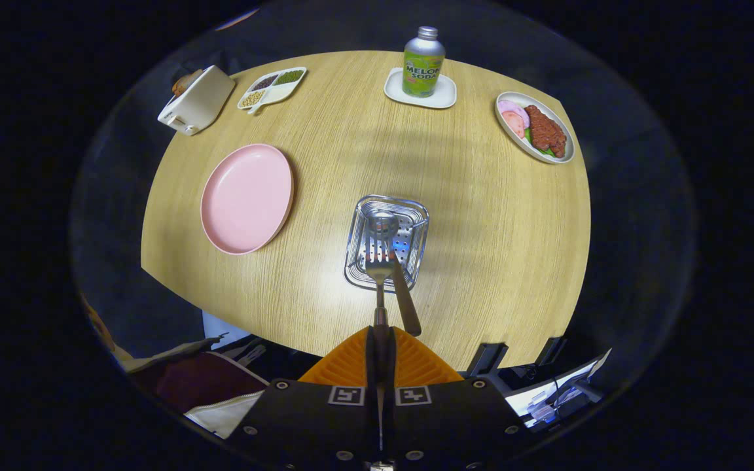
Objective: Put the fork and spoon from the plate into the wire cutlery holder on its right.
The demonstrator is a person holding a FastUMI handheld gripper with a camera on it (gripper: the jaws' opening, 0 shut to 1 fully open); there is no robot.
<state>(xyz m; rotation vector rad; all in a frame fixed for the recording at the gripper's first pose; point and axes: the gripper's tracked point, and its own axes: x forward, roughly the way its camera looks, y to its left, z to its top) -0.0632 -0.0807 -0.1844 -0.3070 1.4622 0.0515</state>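
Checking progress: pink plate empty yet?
Empty: the pink plate is bare. The hand-held gripper is shut on the fork above the holder.

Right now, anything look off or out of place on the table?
Nothing spilled or damaged. The spoon is in the wire cutlery holder and leans out over its near rim. The fingers are shut on the fork, held above the holder. The pink plate sits empty beside it.

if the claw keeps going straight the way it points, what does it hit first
Likely the square wire cutlery holder: the claw, shut on the metal fork, points into it, where the spoon already stands. Depth is unclear.
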